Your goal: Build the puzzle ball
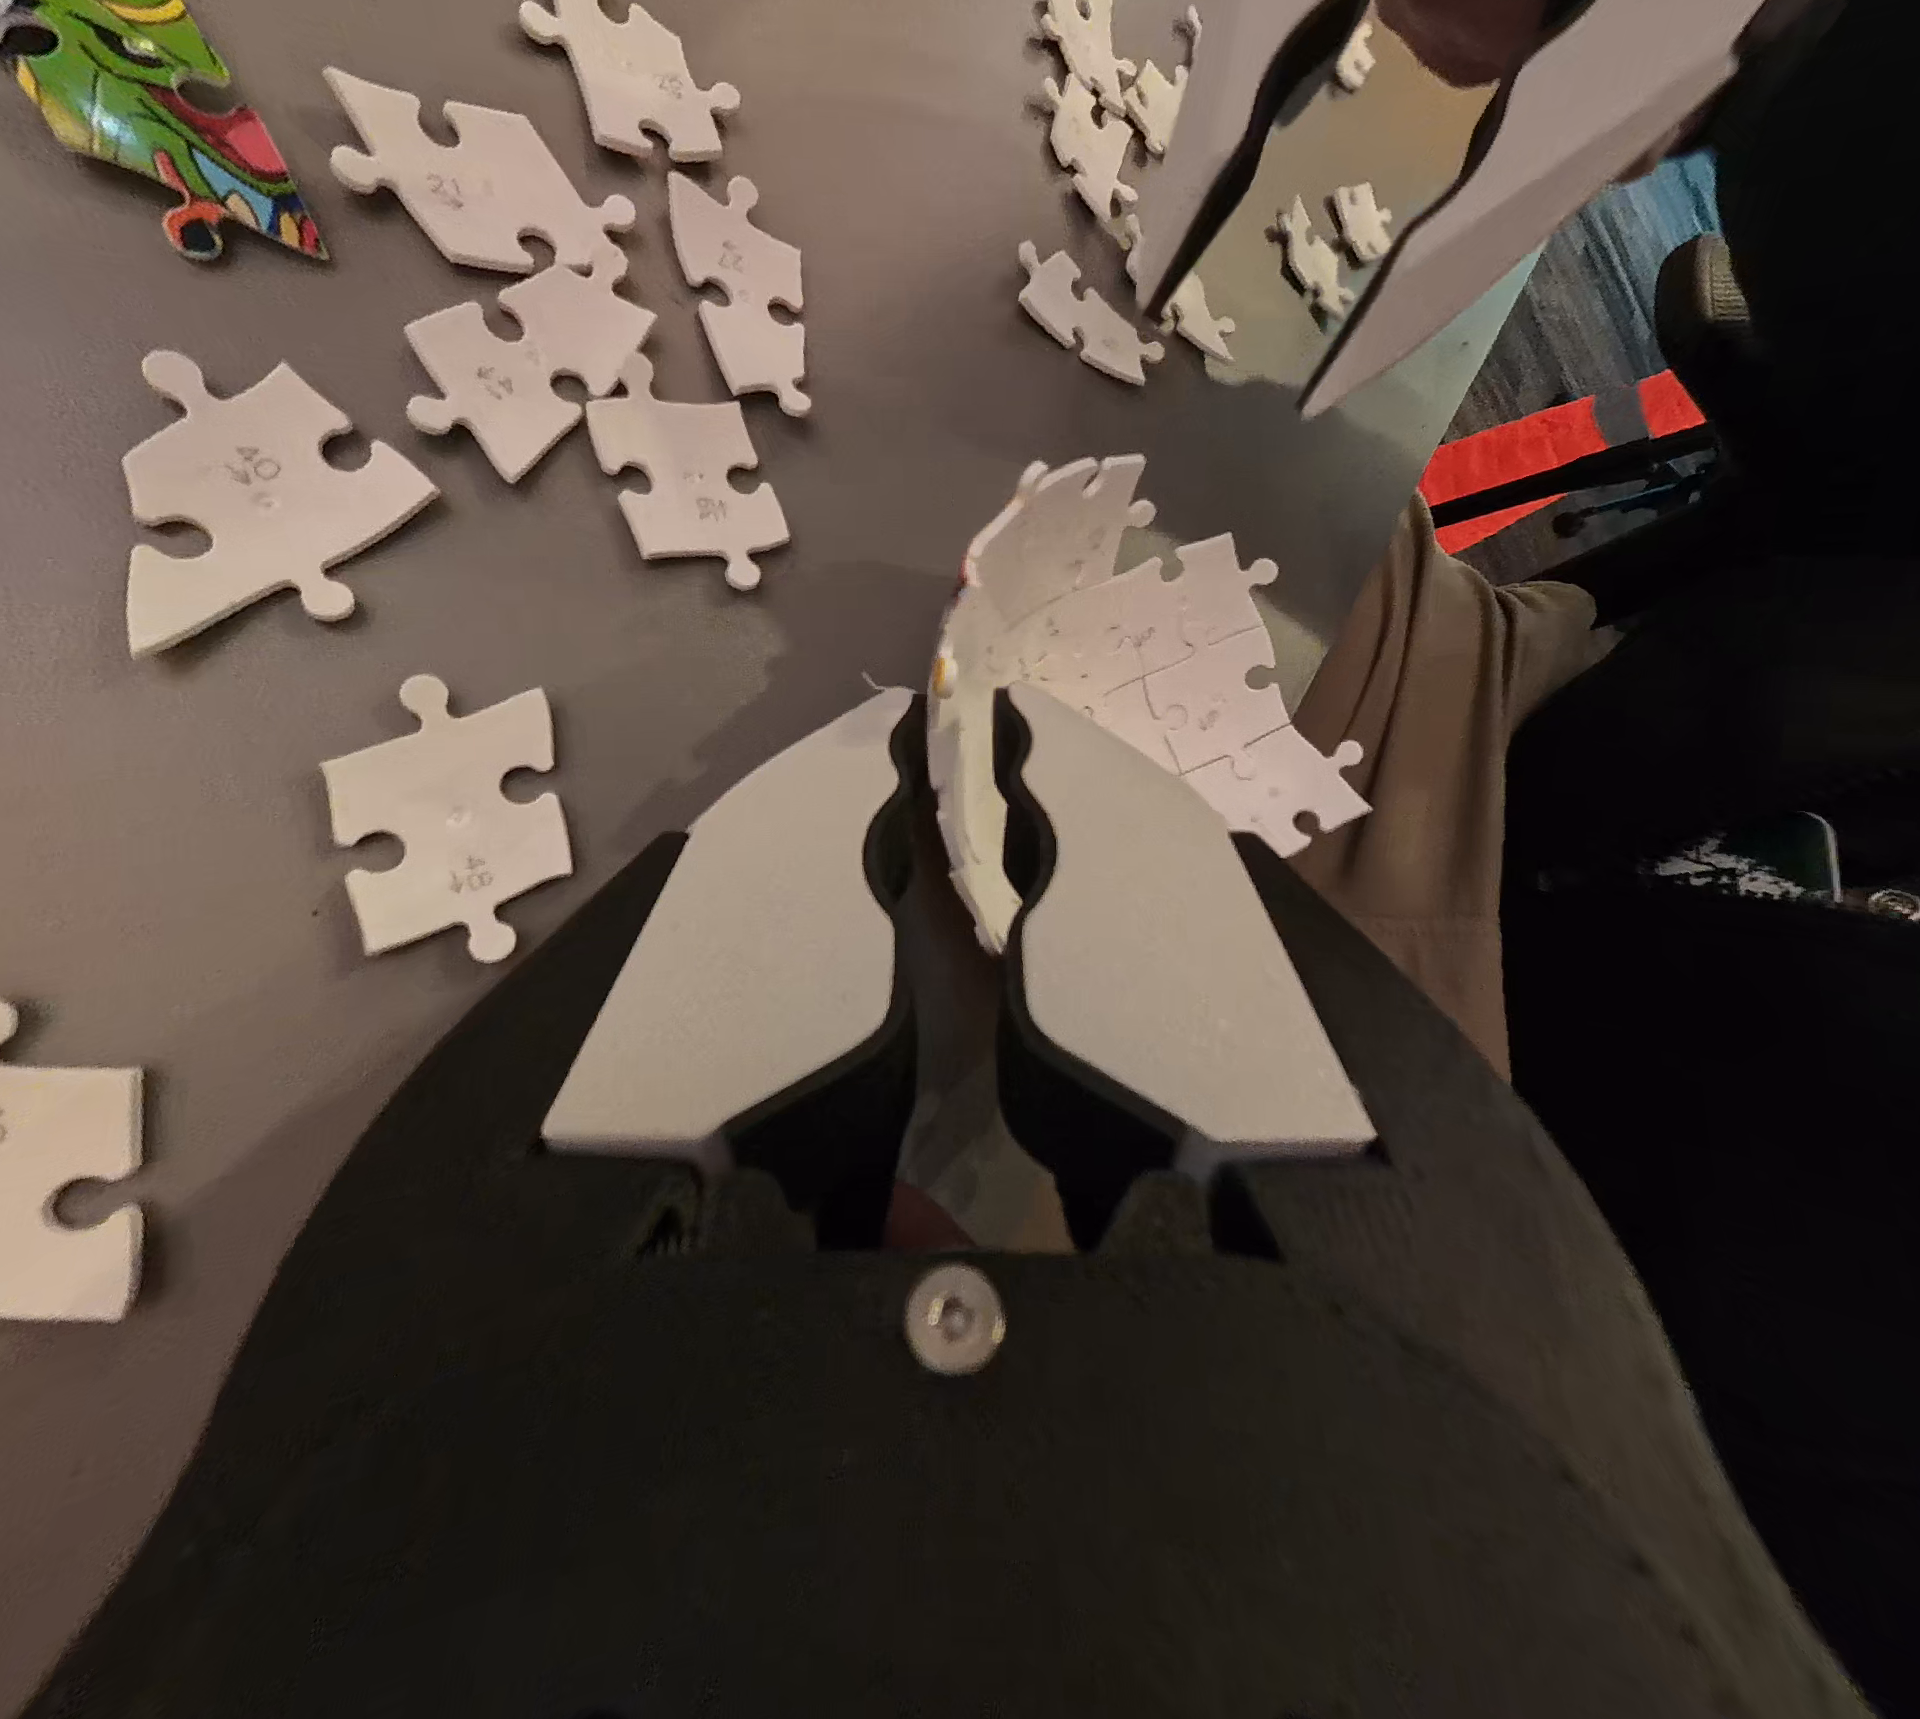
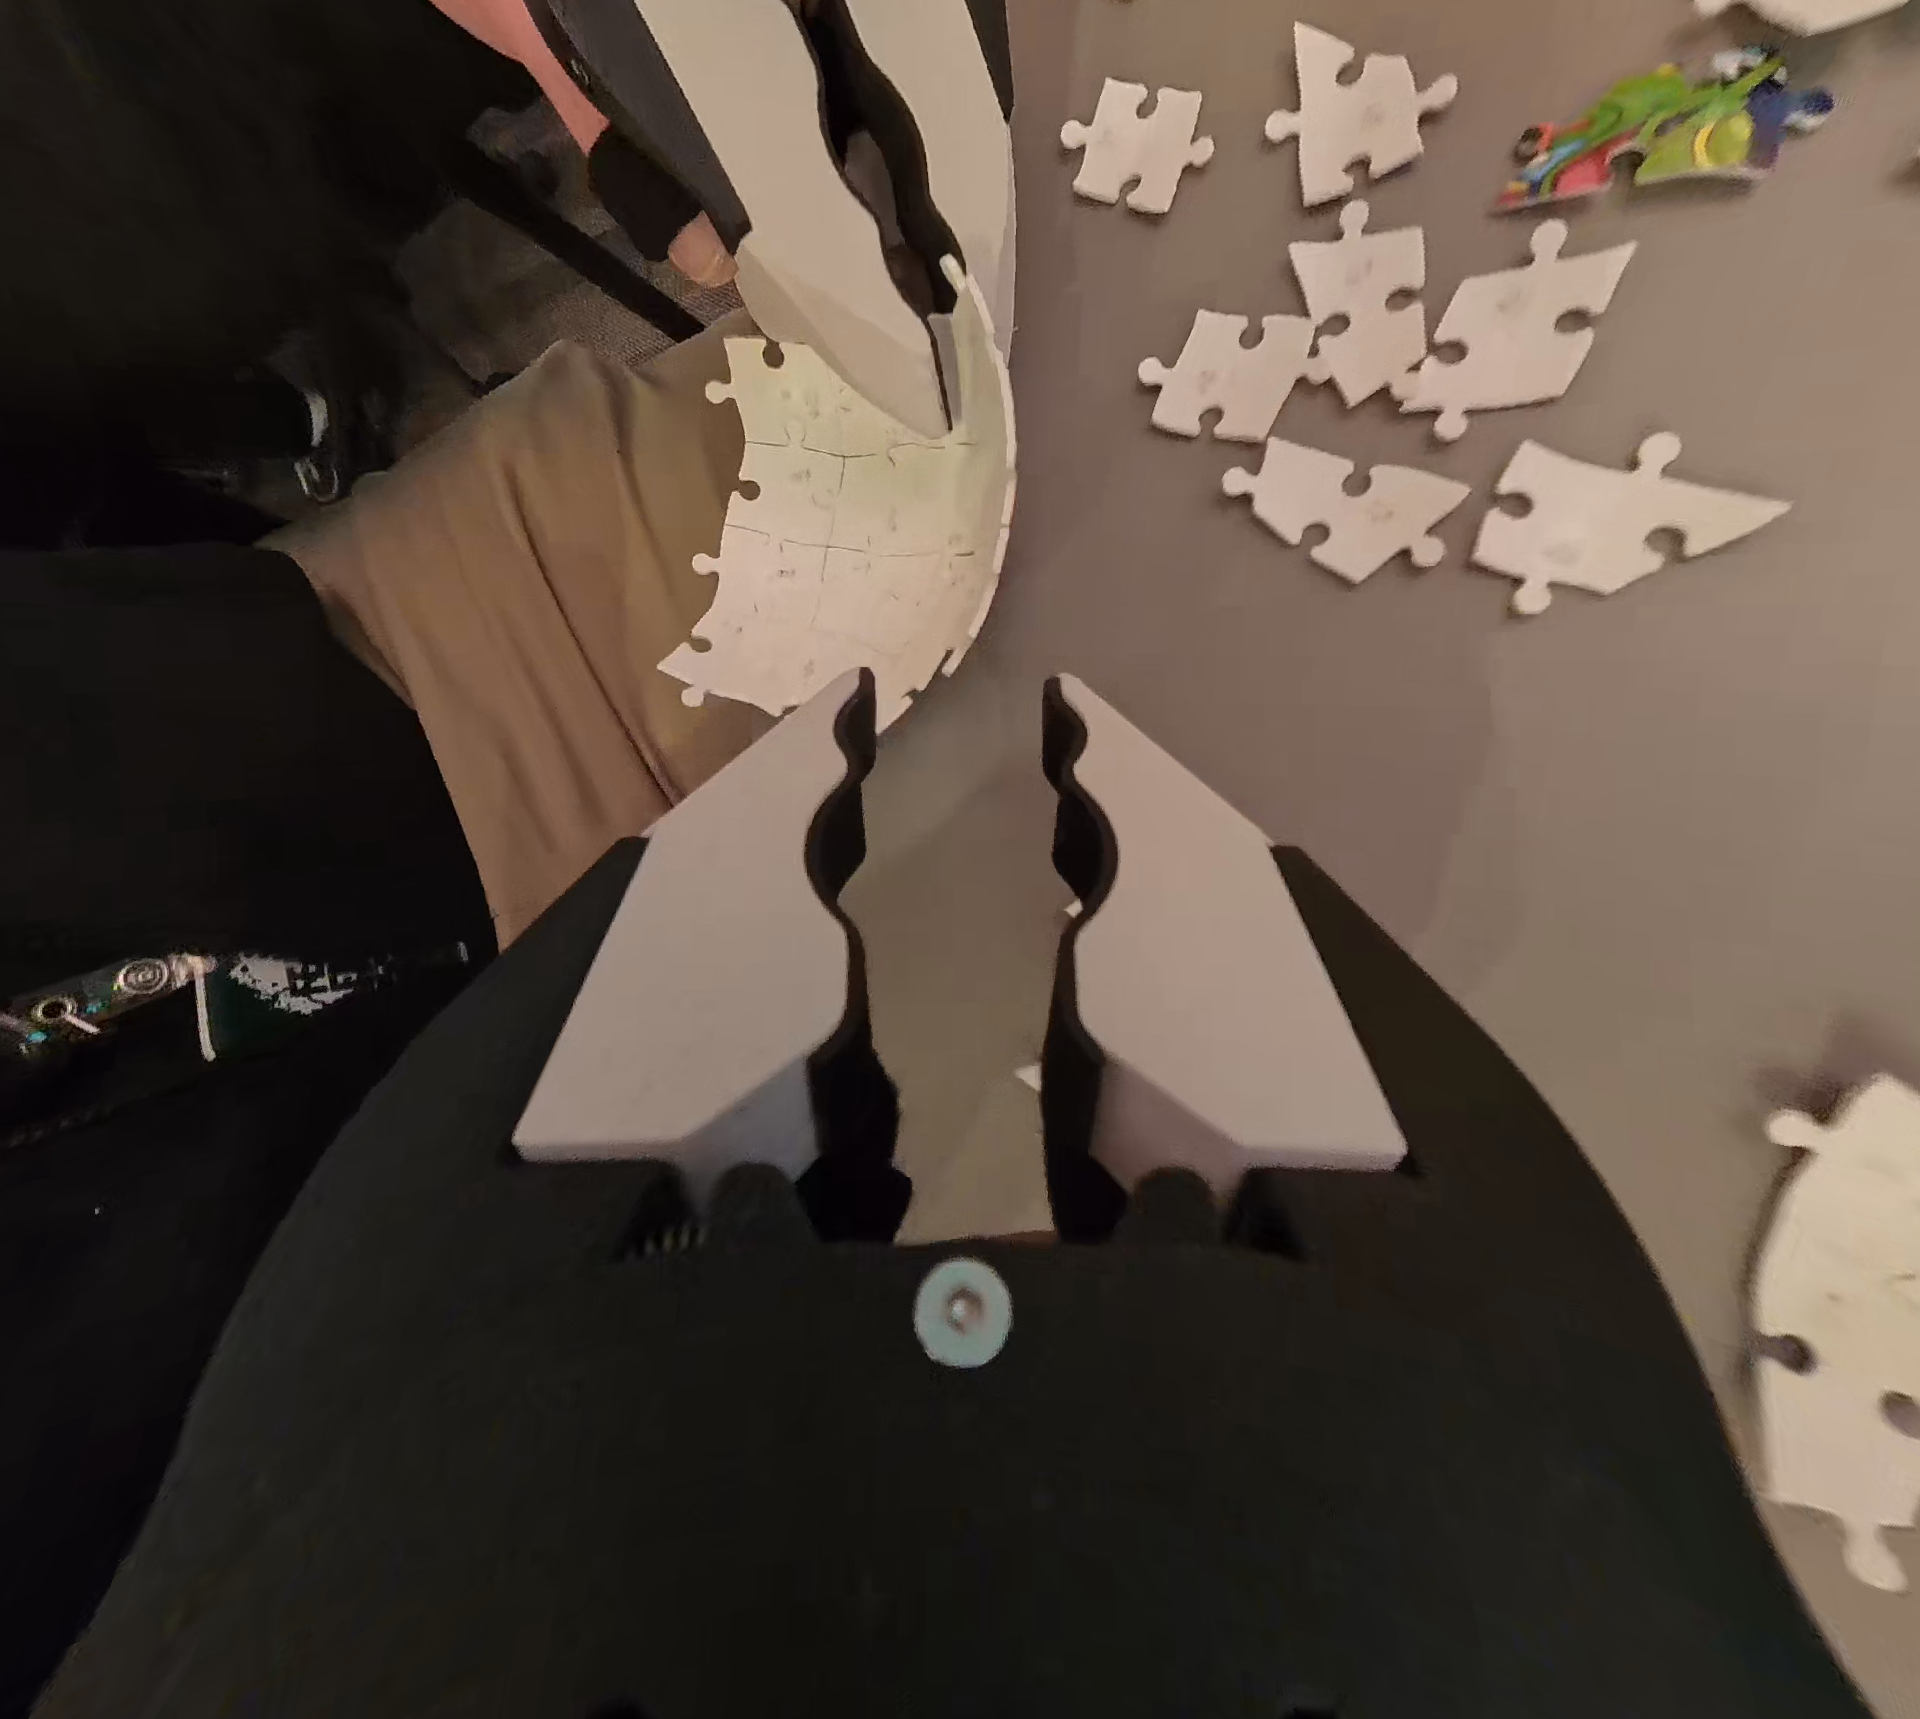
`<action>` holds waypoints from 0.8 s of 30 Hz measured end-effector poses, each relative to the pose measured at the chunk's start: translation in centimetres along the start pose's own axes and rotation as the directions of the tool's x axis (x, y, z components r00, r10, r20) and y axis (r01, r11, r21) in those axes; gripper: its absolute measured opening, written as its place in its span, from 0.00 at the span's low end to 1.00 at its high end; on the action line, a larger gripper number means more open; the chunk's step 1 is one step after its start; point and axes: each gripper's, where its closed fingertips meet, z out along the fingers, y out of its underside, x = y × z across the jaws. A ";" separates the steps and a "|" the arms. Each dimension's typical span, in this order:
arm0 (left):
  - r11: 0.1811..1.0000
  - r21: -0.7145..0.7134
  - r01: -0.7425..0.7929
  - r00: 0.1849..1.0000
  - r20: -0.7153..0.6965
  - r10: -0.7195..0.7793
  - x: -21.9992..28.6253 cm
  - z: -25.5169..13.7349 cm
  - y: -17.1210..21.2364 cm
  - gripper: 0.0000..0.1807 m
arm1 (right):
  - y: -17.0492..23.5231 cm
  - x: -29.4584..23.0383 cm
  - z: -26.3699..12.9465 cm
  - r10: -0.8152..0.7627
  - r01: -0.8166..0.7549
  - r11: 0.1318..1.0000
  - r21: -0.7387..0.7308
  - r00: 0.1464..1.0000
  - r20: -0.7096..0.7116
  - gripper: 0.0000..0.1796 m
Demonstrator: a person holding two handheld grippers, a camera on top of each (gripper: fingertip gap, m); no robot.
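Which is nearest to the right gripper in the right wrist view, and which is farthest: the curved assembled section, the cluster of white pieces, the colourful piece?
1. Curved assembled section, just beyond the right gripper, at left.
2. Cluster of white pieces, farther, at right.
3. Colourful piece, farthest, upper right.

Indoor work area, type uncertain. Indicators: a plain grey table; beyond its right edge, wood-grain flooring and a black chair.

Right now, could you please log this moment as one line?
left tongs: shut on curved shell | right tongs: open, empty | loose pieces: on table
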 end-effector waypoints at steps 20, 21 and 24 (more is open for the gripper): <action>0.999 0.023 0.029 0.999 0.039 -0.030 0.4 -0.1 0.0 0.07 | 0.5 0.7 4.8 0.217 -0.214 0.972 0.101 0.976 -0.025 0.13; 0.999 0.027 0.031 0.999 0.043 -0.032 0.4 -0.1 -0.1 0.05 | 0.4 0.7 4.9 0.225 -0.222 0.969 0.108 0.974 -0.017 0.12; 0.999 0.031 0.042 0.998 0.051 -0.043 0.1 -0.1 0.0 0.03 | 0.4 0.7 5.2 0.249 -0.248 0.961 0.120 0.968 0.006 0.08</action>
